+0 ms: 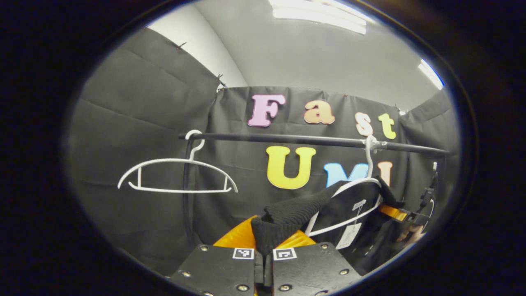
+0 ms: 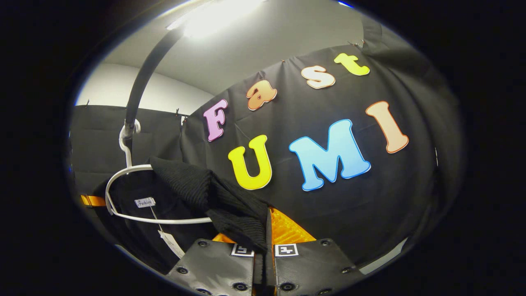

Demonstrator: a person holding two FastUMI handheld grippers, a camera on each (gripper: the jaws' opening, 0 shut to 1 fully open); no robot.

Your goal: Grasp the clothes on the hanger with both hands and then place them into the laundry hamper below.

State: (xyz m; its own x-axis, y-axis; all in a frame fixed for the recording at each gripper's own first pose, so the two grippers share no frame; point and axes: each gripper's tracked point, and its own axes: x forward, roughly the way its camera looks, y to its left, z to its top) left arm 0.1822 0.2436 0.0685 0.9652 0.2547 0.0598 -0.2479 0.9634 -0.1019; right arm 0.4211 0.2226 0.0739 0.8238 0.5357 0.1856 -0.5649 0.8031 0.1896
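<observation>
In the left gripper view, the left tool [image 1: 264,246] sits at 6 o'clock with its two fingers closed together on a fold of the black knit garment [image 1: 296,211], which bunches up between them. From the pinched fold the cloth runs toward 3 o'clock, where it drapes over a white hanger [image 1: 349,187] whose hook is on the black rail [image 1: 287,139]. A paper tag [image 1: 348,235] dangles below the collar. At 9 o'clock an empty white hanger [image 1: 176,176] hangs from the same rail. At about 4 o'clock a hand [image 1: 411,235] shows at the edge, beside the far side of the garment.

In the right gripper view, the right tool [image 2: 265,246] is also at 6 o'clock, its fingers clamped on another fold of the black knit garment [image 2: 230,205]. The cloth stretches off toward 9 o'clock onto the white hanger [image 2: 123,174], which hooks over the rail [image 2: 144,78].
</observation>
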